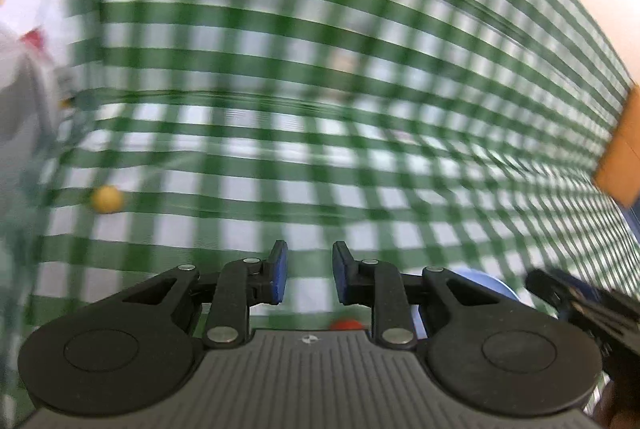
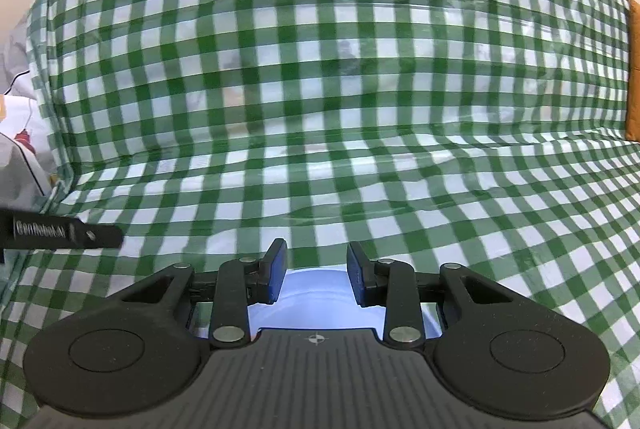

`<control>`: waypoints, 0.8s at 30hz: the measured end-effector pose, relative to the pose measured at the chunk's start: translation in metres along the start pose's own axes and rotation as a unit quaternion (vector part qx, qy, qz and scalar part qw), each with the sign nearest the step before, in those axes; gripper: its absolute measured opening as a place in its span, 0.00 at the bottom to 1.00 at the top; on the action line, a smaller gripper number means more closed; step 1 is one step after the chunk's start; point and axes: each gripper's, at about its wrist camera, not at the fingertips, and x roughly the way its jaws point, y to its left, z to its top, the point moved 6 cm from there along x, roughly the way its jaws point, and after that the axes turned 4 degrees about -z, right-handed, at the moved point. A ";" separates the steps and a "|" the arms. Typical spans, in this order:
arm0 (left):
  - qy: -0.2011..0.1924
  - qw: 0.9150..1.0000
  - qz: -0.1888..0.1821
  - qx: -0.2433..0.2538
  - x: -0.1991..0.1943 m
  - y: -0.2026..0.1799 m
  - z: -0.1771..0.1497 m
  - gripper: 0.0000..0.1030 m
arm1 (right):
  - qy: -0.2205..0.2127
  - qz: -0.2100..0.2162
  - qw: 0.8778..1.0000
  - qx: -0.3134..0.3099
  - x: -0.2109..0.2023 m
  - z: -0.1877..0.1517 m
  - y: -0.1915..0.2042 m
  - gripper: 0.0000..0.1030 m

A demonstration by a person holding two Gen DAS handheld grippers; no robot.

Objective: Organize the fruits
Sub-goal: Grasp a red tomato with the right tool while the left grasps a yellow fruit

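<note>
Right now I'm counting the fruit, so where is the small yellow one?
In the left wrist view the small yellow fruit lies alone on the green checked cloth, left of and beyond the left claw, near the white fabric at the left edge.

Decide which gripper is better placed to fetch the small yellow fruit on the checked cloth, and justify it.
Left, probably: the yellow fruit lies ahead-left of the left gripper, jaws empty. The right gripper sees only a blue dish.

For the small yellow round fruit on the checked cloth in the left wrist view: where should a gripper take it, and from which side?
Grip the yellow fruit across its widest middle, coming from above with fingers either side. It looks round and lies alone on the checked cloth, so probably no side is blocked. The blur hides any stem.
</note>
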 end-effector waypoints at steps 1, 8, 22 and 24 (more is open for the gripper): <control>-0.002 1.000 0.009 -0.006 -0.001 0.008 0.002 0.24 | 0.001 0.003 1.000 -0.001 0.001 0.000 0.004 0.33; -0.010 0.998 0.049 -0.040 -0.009 0.050 0.012 0.24 | 0.013 0.034 0.999 -0.013 0.006 -0.005 0.037 0.33; -0.030 0.991 0.102 -0.081 0.000 0.116 0.007 0.24 | 0.045 0.103 0.987 -0.112 0.028 -0.042 0.118 0.33; -0.037 0.990 0.111 -0.080 0.004 0.122 0.006 0.24 | 0.050 0.105 0.987 -0.115 0.034 -0.046 0.122 0.35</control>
